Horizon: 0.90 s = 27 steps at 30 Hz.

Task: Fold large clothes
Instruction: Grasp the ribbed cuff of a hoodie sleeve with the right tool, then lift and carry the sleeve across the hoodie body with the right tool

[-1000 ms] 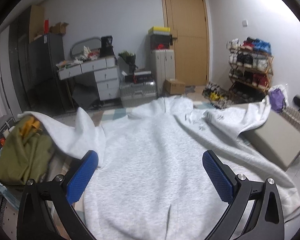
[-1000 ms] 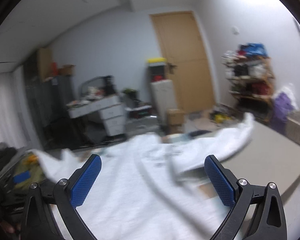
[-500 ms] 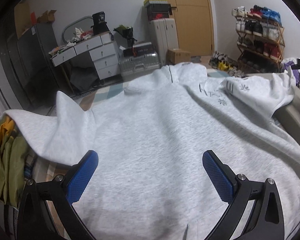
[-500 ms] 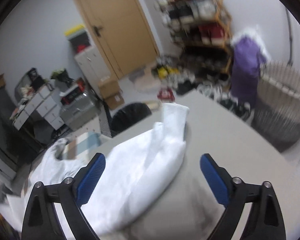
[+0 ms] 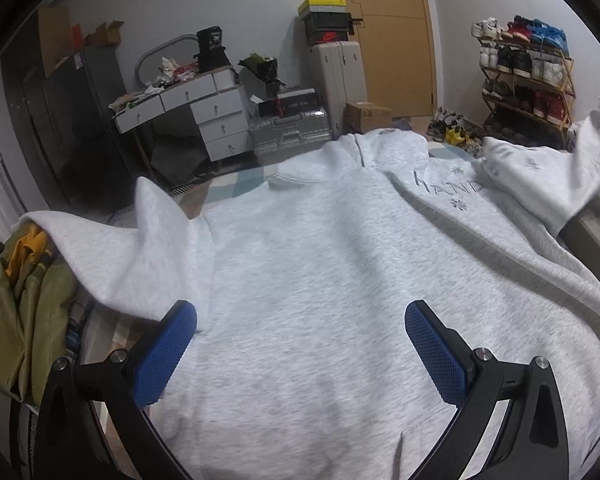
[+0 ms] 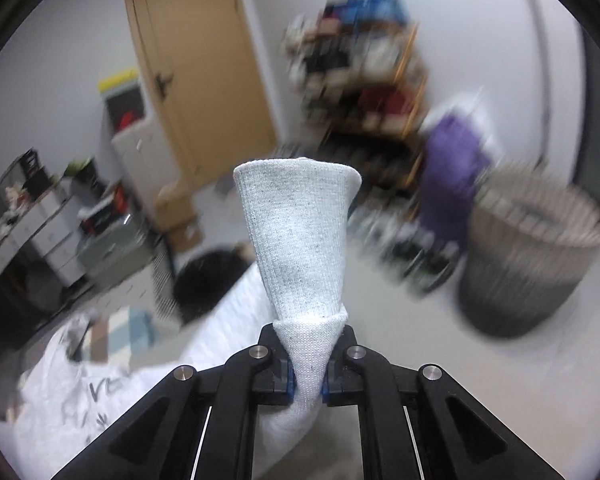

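A light grey hoodie (image 5: 332,264) lies spread front-up on the table, with grey lettering near its chest. My left gripper (image 5: 300,344) is open and empty, low over the hoodie's lower body. My right gripper (image 6: 307,380) is shut on the ribbed cuff (image 6: 300,240) of the hoodie's right sleeve, which sticks up past the jaws. In the left wrist view that sleeve (image 5: 548,176) is lifted at the far right. The left sleeve (image 5: 140,248) drapes over a pile at the left.
An olive and yellow clothes pile (image 5: 24,304) sits at the table's left edge. A woven basket (image 6: 532,256) and a purple bag (image 6: 456,176) stand on the floor at right, by a shoe rack (image 5: 528,68). Drawers (image 5: 204,112) and suitcases stand by the far wall.
My right gripper has closed on the sleeve cuff and lifted it; it was open before. My left gripper has dropped lower and closer over the hoodie body, still open.
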Each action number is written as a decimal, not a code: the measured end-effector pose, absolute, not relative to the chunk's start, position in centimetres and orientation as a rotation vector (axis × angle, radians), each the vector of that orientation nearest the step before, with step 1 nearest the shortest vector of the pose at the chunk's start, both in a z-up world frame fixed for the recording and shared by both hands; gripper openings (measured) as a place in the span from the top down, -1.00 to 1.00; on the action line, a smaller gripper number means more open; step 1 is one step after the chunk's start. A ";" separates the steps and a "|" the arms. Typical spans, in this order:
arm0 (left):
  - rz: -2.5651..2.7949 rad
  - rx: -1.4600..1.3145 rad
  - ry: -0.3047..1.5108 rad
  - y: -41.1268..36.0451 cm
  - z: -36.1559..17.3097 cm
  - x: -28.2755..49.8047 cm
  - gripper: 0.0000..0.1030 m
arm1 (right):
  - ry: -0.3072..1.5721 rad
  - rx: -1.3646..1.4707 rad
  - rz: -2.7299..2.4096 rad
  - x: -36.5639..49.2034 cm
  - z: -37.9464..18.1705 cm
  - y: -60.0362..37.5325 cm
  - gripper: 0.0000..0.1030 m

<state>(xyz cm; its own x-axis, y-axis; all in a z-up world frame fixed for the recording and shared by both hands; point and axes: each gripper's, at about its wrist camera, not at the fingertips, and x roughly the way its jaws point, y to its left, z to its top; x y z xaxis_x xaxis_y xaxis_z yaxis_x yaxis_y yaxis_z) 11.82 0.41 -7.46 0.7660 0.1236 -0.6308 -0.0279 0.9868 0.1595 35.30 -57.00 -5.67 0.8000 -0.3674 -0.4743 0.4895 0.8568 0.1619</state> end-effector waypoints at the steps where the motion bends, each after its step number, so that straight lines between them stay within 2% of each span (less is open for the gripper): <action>1: 0.084 0.132 0.688 0.8 -7.3 12.0 -0.98 | 0.391 0.252 -0.500 34.1 -3.7 -56.3 0.85; 8: 0.127 0.059 0.628 3.9 -6.0 10.8 -0.98 | 0.205 0.212 -0.254 31.2 4.5 -44.9 0.85; 12: 0.176 0.031 0.593 6.5 -5.6 9.0 -0.98 | 0.194 0.230 0.023 30.9 6.1 -35.1 0.85; 15: 0.212 -0.002 0.579 8.4 -5.8 7.8 -0.98 | 0.267 0.293 0.248 31.8 4.9 -27.2 0.85; 17: 0.235 -0.017 0.575 9.5 -6.0 7.1 -0.98 | 0.353 0.347 0.391 33.0 2.6 -22.2 0.85; 23: 0.293 -0.053 0.585 12.2 -6.8 5.7 -0.98 | 0.664 0.379 0.605 37.5 -9.6 -6.7 0.85; 27: 0.314 -0.078 0.603 13.5 -7.4 5.6 -0.98 | 0.881 0.349 0.609 38.8 -18.5 -1.6 0.85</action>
<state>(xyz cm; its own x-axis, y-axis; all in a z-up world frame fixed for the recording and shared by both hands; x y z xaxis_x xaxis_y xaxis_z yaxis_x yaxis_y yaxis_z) 5.56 13.50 -7.40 0.7776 0.2676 -0.5689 -0.3129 0.9496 0.0190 38.78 -1.57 -18.46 0.4846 0.6261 -0.6109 -0.3497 0.7787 0.5208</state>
